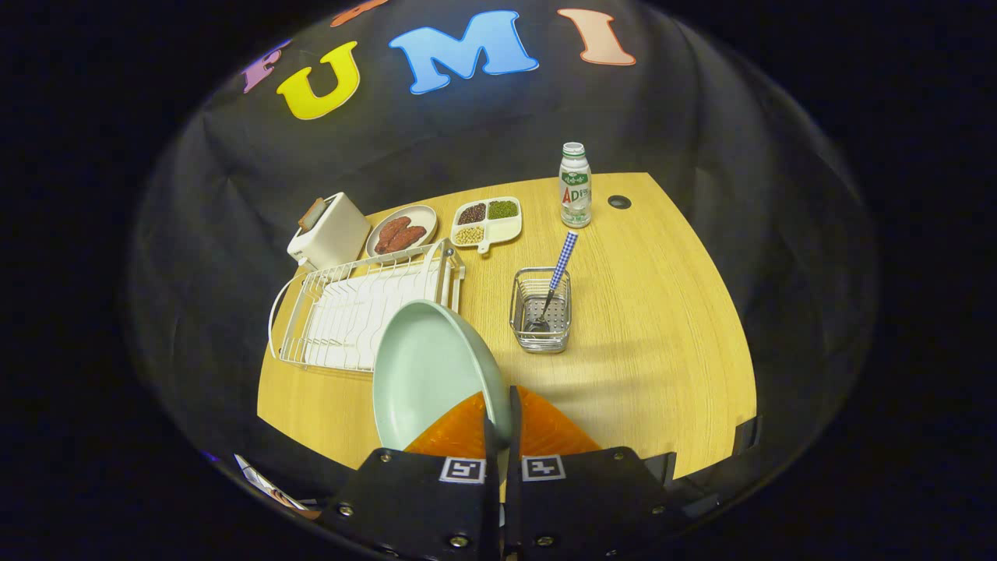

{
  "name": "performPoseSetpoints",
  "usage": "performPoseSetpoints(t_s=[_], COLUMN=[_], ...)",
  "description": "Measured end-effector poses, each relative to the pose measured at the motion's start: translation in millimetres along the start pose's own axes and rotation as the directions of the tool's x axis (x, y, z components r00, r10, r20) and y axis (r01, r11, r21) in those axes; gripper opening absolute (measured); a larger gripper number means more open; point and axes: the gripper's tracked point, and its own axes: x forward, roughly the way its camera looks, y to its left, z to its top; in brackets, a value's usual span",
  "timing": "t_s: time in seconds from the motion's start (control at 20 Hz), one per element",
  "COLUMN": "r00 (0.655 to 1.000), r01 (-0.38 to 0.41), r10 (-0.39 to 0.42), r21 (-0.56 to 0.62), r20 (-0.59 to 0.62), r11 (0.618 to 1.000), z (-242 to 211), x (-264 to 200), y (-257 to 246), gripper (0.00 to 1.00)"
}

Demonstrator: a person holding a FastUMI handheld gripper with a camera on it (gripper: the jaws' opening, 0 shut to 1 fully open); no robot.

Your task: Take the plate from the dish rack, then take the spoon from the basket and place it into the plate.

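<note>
My gripper [498, 409] is shut on the rim of a pale green plate [424, 374], which hangs tilted above the wooden table [662, 327], just in front of the dish rack. The white wire dish rack [350, 312] stands beyond and left of the fingers, with nothing in it. A spoon with a blue checked handle [558, 276] leans inside a small wire basket [540, 321], ahead and slightly right of the fingers.
Behind the rack stand a white toaster [329, 231], a plate of sausages [401, 231] and a divided dish of beans [487, 221]. A small drink bottle [575, 185] stands at the back, near a round hole [619, 202] in the tabletop.
</note>
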Motion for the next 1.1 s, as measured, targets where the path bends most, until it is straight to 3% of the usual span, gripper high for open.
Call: performPoseSetpoints(t_s=[0.55, 1.1], r00=[0.987, 0.971], r01=[-0.11, -0.173], r10=[0.122, 0.207], r21=[0.112, 0.247], r20=[-0.104, -0.118], r11=[0.988, 0.953], z=[-88.7, -124.1], x=[49.9, 108.7], y=[-42.5, -49.6], gripper=[0.03, 0.03])
